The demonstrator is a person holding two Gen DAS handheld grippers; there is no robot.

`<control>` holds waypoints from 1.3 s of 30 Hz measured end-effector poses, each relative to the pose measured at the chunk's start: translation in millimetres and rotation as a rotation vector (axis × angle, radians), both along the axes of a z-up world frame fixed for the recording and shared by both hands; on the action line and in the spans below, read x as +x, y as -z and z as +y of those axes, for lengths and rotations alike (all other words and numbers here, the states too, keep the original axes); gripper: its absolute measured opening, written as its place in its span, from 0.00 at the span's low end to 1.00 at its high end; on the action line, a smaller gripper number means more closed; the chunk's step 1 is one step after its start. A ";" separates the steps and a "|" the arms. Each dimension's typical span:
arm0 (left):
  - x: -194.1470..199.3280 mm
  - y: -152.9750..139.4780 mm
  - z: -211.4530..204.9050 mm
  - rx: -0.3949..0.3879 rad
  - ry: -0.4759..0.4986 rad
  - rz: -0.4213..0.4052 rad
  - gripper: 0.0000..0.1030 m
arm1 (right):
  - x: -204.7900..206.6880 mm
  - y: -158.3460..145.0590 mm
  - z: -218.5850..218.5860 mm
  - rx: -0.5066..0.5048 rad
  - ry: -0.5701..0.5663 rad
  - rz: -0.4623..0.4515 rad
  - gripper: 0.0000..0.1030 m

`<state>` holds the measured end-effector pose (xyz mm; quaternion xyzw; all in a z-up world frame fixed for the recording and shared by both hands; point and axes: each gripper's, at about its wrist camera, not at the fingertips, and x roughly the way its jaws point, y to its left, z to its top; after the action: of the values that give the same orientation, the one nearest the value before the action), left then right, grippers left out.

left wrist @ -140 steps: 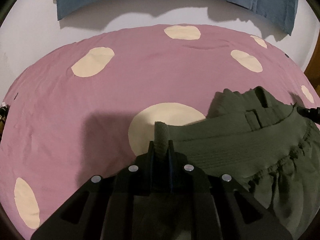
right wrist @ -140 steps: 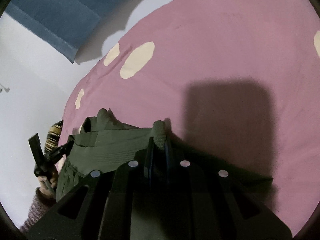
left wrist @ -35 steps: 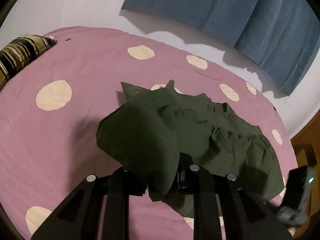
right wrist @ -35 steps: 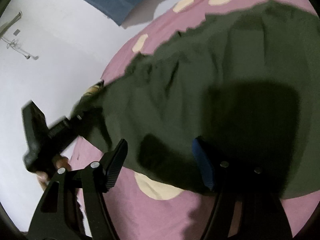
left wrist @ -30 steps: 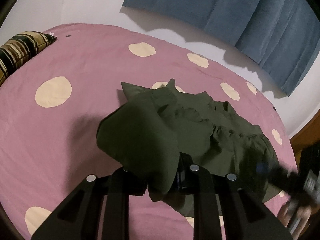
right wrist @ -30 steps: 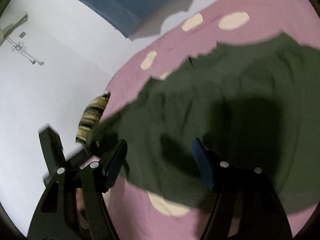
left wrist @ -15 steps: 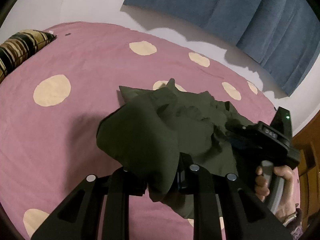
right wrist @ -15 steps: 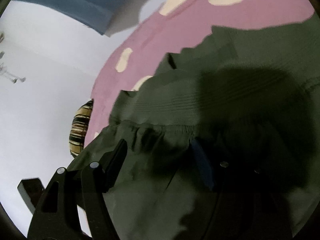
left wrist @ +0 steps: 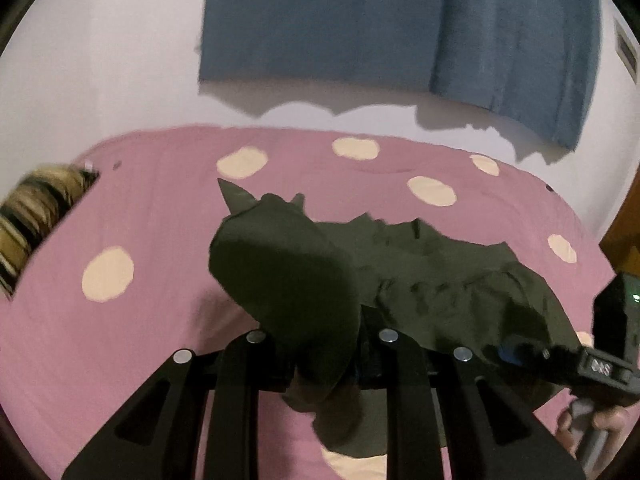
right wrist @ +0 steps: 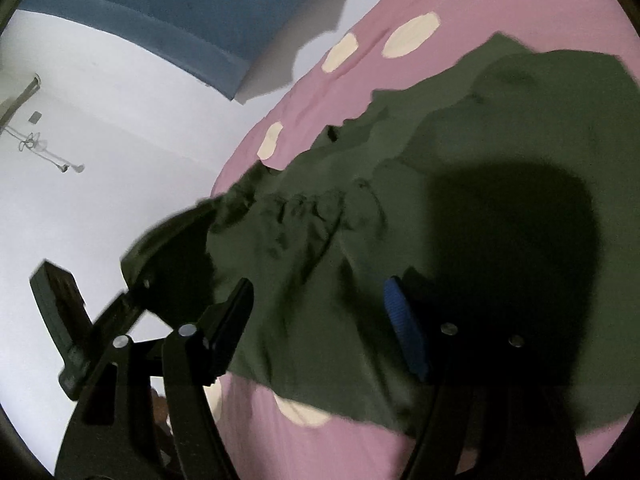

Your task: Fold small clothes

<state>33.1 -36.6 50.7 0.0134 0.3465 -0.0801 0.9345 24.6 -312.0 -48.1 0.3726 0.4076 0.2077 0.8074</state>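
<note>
left gripper [left wrist: 320,354]: jaws pinching a bunched fold of the green garment [left wrist: 432,280] | right gripper [right wrist: 320,320]: jaws spread wide, hovering over the garment's hem | garment otherwise lies crumpled on the pink spotted bed [left wrist: 120,340]

bare bedspread [left wrist: 152,208] left of garment [left wrist: 440,280]; striped pillow [left wrist: 36,208] blocks far left edge.

- The right tool [right wrist: 316,324], clamped on the green garment [left wrist: 440,276] seconds ago, now gapes wide (over the cloth).
- The garment lies doubled over instead of flat.
</note>
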 end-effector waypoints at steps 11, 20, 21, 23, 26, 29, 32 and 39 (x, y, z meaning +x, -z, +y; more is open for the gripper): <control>-26.4 -10.4 -109.4 0.159 0.168 -0.116 0.20 | -59.4 -14.8 -70.9 -0.008 0.115 -0.032 0.70; -50.3 28.4 -194.8 0.259 0.354 -0.092 0.19 | -73.5 -9.4 -105.7 0.010 0.190 -0.021 0.70; -52.0 33.4 -200.3 0.266 0.364 -0.085 0.19 | -77.2 -8.3 -111.0 0.013 0.198 -0.017 0.70; -56.5 44.6 -209.7 0.280 0.381 -0.069 0.19 | -79.0 -3.8 -119.6 0.022 0.217 -0.004 0.70; -58.9 61.0 -222.2 0.300 0.401 -0.042 0.19 | -83.5 3.3 -130.5 0.039 0.235 0.013 0.70; -63.6 74.1 -232.6 0.347 0.404 -0.070 0.19 | -88.4 6.9 -138.9 0.050 0.249 0.024 0.70; -67.2 79.8 -236.3 0.371 0.401 -0.089 0.20 | -92.3 8.3 -142.6 0.064 0.256 0.032 0.70; -84.0 68.1 -222.9 0.325 0.402 -0.151 0.42 | -94.9 1.9 -140.4 0.067 0.258 0.021 0.70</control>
<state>-50.9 -259.5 -17.3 0.2375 0.2747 -0.2062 0.9087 -70.3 -452.4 -50.1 0.4506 0.3575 0.1118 0.8103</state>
